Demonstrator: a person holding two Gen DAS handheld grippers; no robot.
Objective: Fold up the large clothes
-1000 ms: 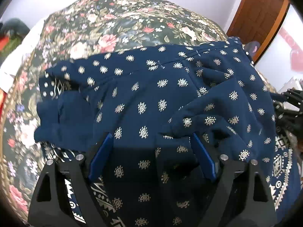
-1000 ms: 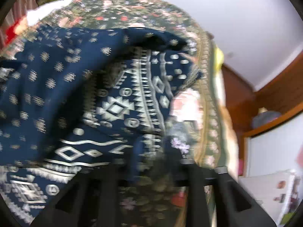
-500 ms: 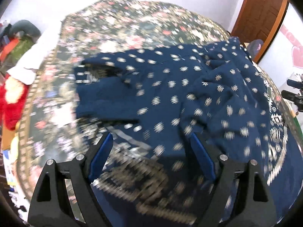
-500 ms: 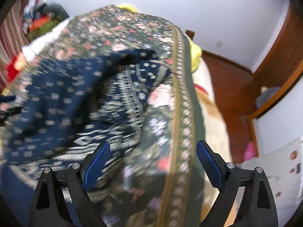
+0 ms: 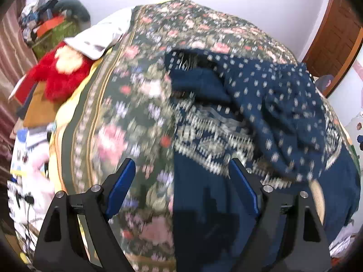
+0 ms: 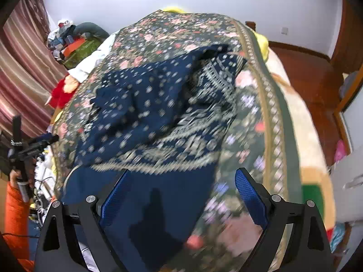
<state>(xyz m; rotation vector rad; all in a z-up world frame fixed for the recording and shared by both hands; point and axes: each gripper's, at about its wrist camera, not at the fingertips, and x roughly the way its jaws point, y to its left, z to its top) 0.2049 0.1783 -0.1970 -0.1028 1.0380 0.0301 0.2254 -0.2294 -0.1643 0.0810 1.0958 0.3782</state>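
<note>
Folding looks maybe halfway, judging by how the cloth lies. Nearest to both cameras is the plain navy hem end of the big navy-blue garment with small pale dots and a white geometric border [image 6: 145, 117], flat on the dark floral bedspread with the gold-patterned edge band [image 6: 267, 122]. Beyond that, a layer of the dotted fabric is doubled over the patterned border, so one fold seems to be in. It's lumpy though, and the far end bunches up into a dark opening, collar or sleeve, I can't tell which. I'd say it still needs smoothing and at least one more fold before it counts as a tidy packet.

Claws: the left gripper [image 5: 181, 176] has its blue pads spread wide, nothing between them, hovering above the garment's left edge where it meets the bedspread. The right gripper [image 6: 181, 188] is just as wide apart and empty, above the hem's right side. Neither seems to touch fabric, though the blur makes that hard to swear to.

Further back, off the bed's left side, there's a fuzzy red plush toy [image 5: 59, 77] and a white pillow [image 5: 102, 36].
</note>
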